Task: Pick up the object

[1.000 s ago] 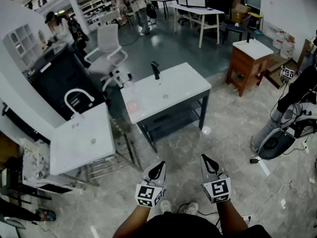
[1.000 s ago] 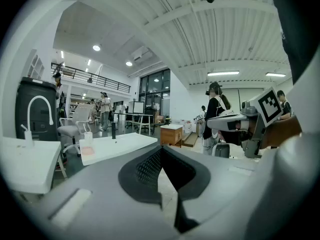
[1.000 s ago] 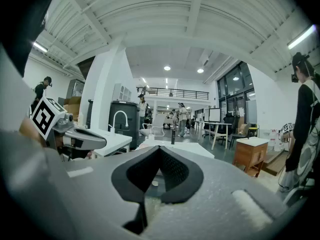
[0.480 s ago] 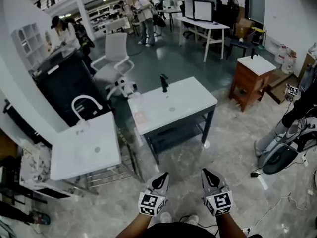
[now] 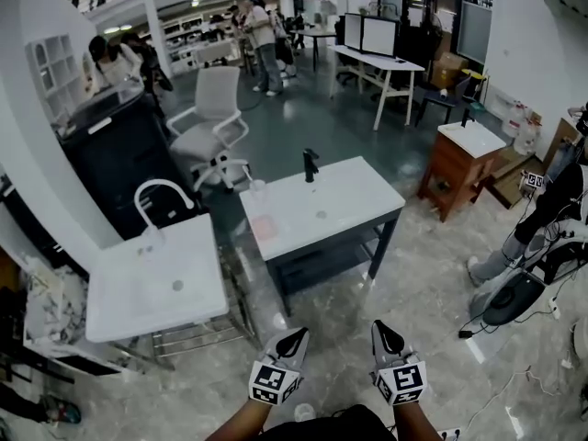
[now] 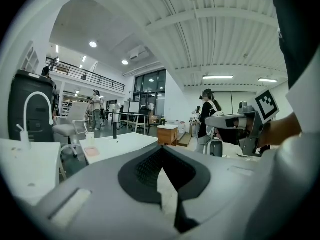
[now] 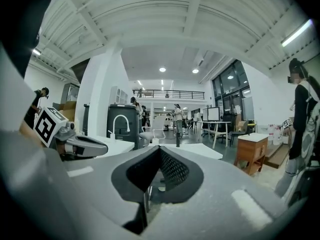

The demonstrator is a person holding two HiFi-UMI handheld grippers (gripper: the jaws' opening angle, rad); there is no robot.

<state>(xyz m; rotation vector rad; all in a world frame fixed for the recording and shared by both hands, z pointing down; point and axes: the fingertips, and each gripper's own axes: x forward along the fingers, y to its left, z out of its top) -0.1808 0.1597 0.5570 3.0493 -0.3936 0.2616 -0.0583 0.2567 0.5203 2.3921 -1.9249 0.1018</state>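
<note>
From above, the left gripper [image 5: 296, 336] and the right gripper [image 5: 381, 329] hang side by side over the marble floor [image 5: 432, 356], well short of the white basin table [image 5: 358, 196]. A pink pad [image 5: 264, 227] and a clear cup [image 5: 257, 188] sit at the table's left end; which one is to be lifted, I can't tell. Left gripper view: jaws pressed together, nothing between them. Right gripper view: jaws likewise closed on nothing, the table ahead.

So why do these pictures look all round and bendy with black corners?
Left gripper view: a wide lens makes a round picture with black corners and bows the ceiling beams. Right gripper view: same, with a bright glaring light strip. Head view: milder bending, so the white table looks tilted.
</note>
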